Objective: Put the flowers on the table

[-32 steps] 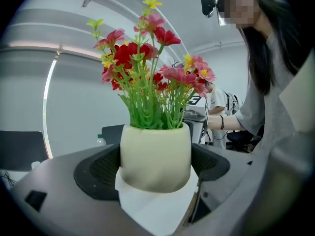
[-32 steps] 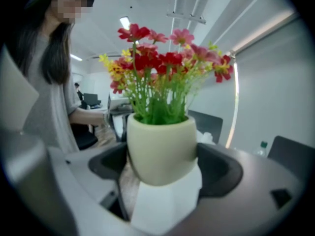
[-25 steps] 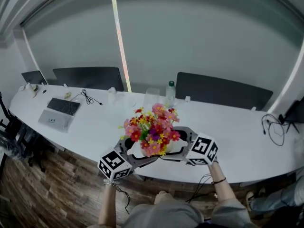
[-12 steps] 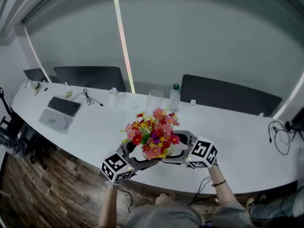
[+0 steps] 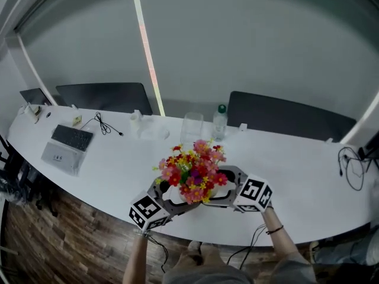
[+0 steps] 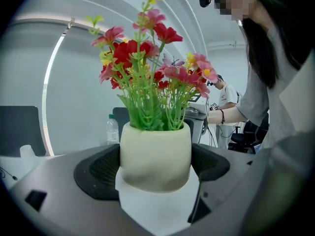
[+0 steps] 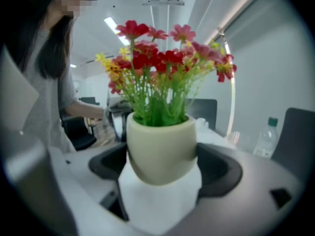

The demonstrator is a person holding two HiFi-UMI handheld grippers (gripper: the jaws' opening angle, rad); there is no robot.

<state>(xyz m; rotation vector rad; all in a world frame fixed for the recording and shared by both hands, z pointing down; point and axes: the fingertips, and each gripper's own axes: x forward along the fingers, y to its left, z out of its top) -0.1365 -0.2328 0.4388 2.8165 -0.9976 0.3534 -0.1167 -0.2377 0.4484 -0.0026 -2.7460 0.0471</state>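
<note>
You have moved a little closer to the desk (image 5: 308,182), and the flowers (image 5: 192,171) now hang over its near edge, held above it. At the far left lies a laptop (image 5: 65,148). Your left gripper (image 5: 167,193) has its jaws pressed on either side of the cream pot (image 6: 155,156) that holds the flowers. Your right gripper (image 5: 224,189) clamps the same pot from the opposite side, its jaws also tight against the walls. Behind the flowers, a water bottle (image 5: 219,122) stands upright on the desk.
</note>
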